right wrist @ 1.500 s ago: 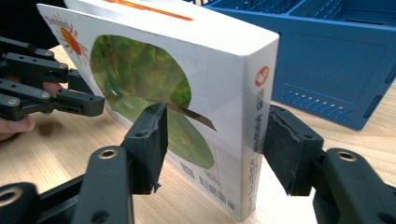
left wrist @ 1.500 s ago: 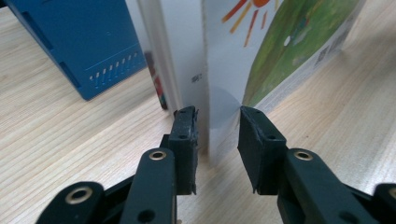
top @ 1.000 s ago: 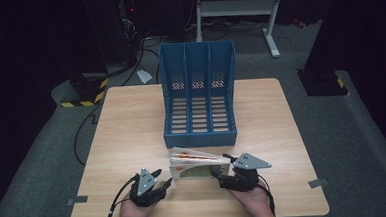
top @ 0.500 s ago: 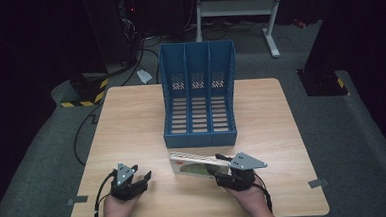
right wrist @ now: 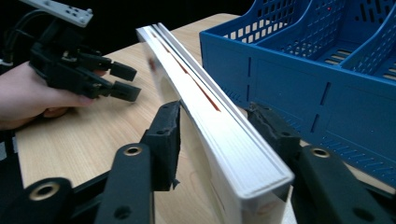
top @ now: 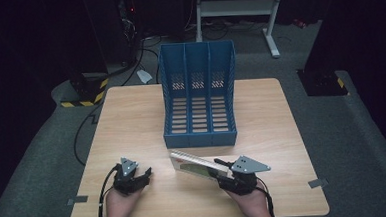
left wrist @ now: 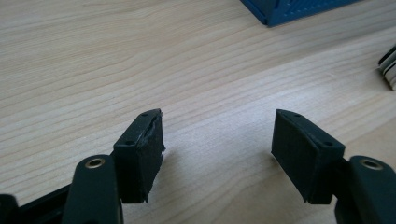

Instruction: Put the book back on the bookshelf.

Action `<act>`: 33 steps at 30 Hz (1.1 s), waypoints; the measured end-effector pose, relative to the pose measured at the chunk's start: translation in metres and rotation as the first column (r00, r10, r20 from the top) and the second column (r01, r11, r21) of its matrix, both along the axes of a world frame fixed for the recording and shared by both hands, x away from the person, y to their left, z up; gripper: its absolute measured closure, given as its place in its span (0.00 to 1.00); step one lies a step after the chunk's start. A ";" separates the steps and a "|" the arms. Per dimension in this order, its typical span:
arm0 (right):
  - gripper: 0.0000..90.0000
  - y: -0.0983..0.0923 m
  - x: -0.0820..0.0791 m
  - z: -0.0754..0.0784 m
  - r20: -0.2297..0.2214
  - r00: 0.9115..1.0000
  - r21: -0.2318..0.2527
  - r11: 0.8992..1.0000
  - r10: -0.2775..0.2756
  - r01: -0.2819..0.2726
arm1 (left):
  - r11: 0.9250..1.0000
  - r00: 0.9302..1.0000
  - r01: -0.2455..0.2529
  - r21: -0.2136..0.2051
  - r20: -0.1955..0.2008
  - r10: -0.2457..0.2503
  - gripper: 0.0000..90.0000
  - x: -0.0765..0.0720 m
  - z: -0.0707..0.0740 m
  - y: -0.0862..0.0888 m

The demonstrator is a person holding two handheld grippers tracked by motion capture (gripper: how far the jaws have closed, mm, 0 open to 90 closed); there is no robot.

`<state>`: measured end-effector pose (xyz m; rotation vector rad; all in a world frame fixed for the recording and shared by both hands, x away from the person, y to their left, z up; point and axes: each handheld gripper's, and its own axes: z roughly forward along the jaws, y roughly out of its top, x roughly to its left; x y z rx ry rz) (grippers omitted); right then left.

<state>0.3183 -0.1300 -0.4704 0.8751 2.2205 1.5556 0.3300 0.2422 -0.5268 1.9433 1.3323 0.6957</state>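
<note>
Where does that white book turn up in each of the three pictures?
High view: book, low centre, between the jaws of the right gripper.
Left gripper view: a corner of it at the right edge.
Right gripper view: centre, standing on edge.
Shared landmark: blue file rack.

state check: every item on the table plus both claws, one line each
book: stood on edge, tilted, clamped between the right claw's pads, in front of the rack
file rack: upright at table centre, all three slots empty
left claw: open, nothing between the pads, jaws just opening, over bare table
right claw: shut on the book, jaws just closing
</note>
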 end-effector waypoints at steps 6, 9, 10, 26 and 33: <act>0.79 -0.002 -0.005 0.000 0.001 1.000 0.007 1.000 -0.004 0.004 | 0.999 0.999 -0.033 -0.022 -0.043 0.032 0.35 0.009 -0.001 0.002; 0.81 -0.002 -0.010 0.000 0.012 1.000 -0.006 1.000 -0.018 0.018 | 0.999 0.998 -0.029 -0.033 -0.049 0.027 0.35 0.013 -0.001 0.000; 0.81 -0.002 -0.010 0.001 0.016 1.000 -0.012 1.000 -0.023 0.023 | 0.999 0.999 -0.029 -0.035 -0.047 0.027 0.34 0.013 -0.001 -0.001; 0.65 0.013 -0.009 0.004 -0.024 0.996 -0.062 0.995 -0.080 0.079 | 0.999 0.998 -0.028 -0.039 -0.051 0.026 0.33 0.014 -0.002 -0.002; 0.71 0.016 -0.008 0.005 -0.027 0.997 -0.073 0.995 -0.077 0.075 | 0.999 0.998 -0.024 -0.037 -0.051 0.022 0.33 0.013 -0.001 -0.002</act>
